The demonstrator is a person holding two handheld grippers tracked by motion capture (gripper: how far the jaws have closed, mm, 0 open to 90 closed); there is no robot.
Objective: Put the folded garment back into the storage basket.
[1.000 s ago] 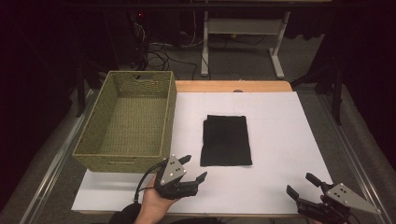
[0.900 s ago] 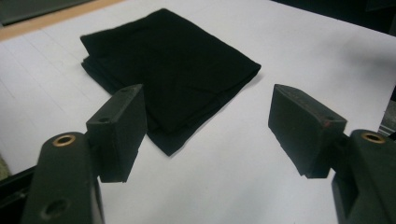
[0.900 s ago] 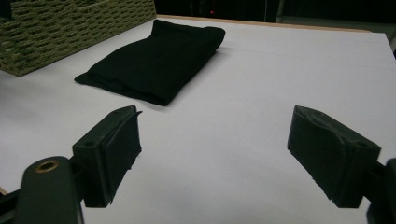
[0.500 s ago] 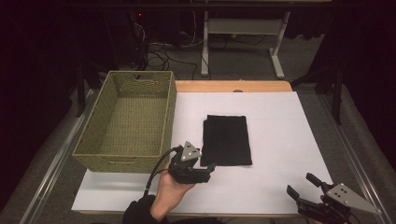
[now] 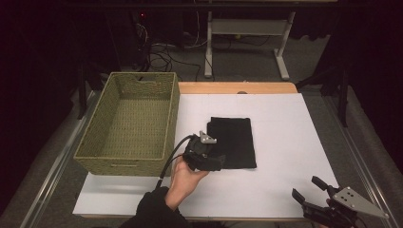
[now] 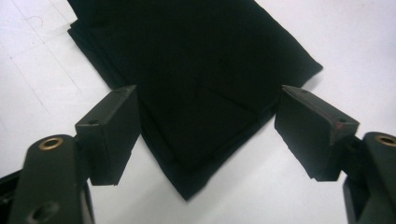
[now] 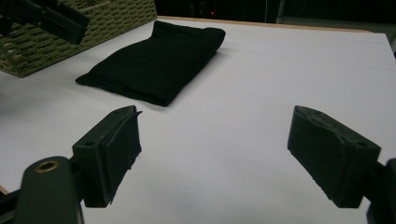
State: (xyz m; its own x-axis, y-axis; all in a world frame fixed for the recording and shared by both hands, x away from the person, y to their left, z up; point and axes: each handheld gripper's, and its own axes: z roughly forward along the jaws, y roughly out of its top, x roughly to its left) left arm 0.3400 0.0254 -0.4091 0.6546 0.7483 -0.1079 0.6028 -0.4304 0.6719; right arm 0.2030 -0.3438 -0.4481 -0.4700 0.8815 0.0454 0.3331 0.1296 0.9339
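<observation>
Since the earlier frame, the left gripper had travelled forward and to the right, from the bare paper near the basket's front corner to the near left corner of the cloth. Largest on the scene was the white paper-covered desk, then the rectangular woven olive-green basket along its left side, standing empty. Just right of the basket, not touching it, lay the folded black fabric rectangle, flat on the desk. In the left gripper view its jaws stood wide, one on each side of the fabric's near corner, not yet closed on it. The right gripper waited at the desk's near right edge, well apart from the fabric, jaws likewise wide. By my judgement the work was at its start: reach made, grasp and any move toward the basket yet to come. Whether the left jaws touched the cloth was hard to tell; the right gripper's body was cut off by the frame.
</observation>
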